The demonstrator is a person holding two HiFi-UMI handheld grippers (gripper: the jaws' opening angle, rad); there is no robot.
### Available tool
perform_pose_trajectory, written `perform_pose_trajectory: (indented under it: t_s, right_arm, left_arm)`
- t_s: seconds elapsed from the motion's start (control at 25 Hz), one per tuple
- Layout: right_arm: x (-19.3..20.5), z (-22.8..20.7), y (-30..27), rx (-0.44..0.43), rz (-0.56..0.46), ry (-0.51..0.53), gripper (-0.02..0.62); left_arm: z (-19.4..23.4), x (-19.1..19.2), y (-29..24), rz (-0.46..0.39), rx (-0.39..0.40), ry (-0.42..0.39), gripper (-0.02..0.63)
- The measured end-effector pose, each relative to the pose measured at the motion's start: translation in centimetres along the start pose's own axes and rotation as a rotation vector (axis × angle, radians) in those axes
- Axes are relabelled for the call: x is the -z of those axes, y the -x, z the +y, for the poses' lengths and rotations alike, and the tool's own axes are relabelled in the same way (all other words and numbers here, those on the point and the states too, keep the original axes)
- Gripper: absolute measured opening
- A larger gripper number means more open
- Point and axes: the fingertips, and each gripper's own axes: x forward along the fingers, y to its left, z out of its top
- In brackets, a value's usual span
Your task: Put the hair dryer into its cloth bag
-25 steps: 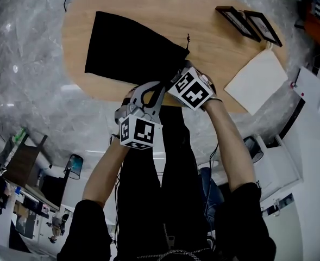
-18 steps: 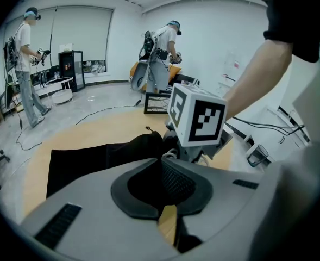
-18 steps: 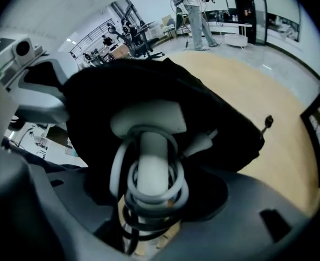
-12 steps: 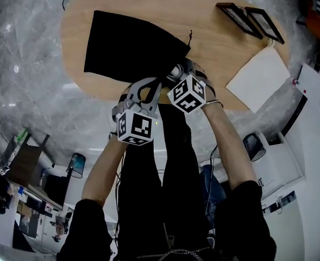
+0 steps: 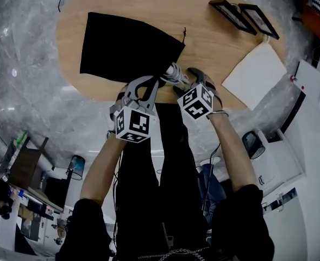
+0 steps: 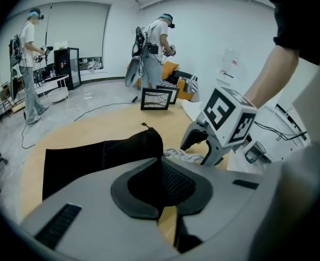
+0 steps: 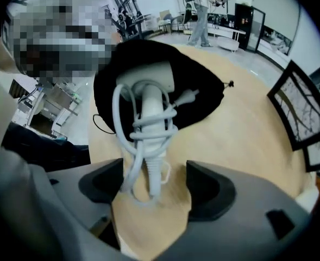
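Note:
A black cloth bag (image 5: 124,50) lies flat on the oval wooden table (image 5: 214,42). My left gripper (image 5: 150,85) is shut on the edge of the bag's mouth (image 6: 149,143), holding it lifted. The white hair dryer (image 5: 173,72), cord wound round its handle, lies with its head inside the mouth (image 7: 151,118). My right gripper (image 5: 186,83) hangs over the handle end. Its jaws are opening wide, and the handle and cord lie between them (image 7: 151,192) without the pads (image 7: 102,186) pressing. From the left gripper view, a bit of cord (image 6: 181,155) and the right gripper (image 6: 203,143) show.
Two dark picture frames (image 5: 244,18) and a white cloth (image 5: 255,75) lie on the table's right end. The table's near edge (image 5: 149,105) runs just under both grippers. Other people (image 6: 154,42) stand far off in the room.
The right gripper has let go of the hair dryer's handle, opened its jaws and drawn back toward the table's near edge. The dryer now shows at the bag's mouth. The left gripper kept still.

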Motion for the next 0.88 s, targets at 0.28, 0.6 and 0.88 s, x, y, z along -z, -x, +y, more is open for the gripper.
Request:
perform_pose_trajectory:
  t_s: [0.28,0.6,0.88]
  right_arm:
    - [0.5,0.4,-0.7,0.007,0.053,-0.006,0.217]
    - [-1.4,-0.7,2.0,0.061,-0.040,0.039,0.127]
    - [-3.9,-0.9,2.8,0.062,-0.088,0.106,0.126]
  left_arm:
    - [-0.6,0.7,-0.6,0.020,0.012,-0.011,0.028]
    - [-0.9,0.6,-0.3,0.005,0.013,-0.015,0.026]
    - [-0.7,0.4,0.1,-0.018,0.004,-0.009,0.026]
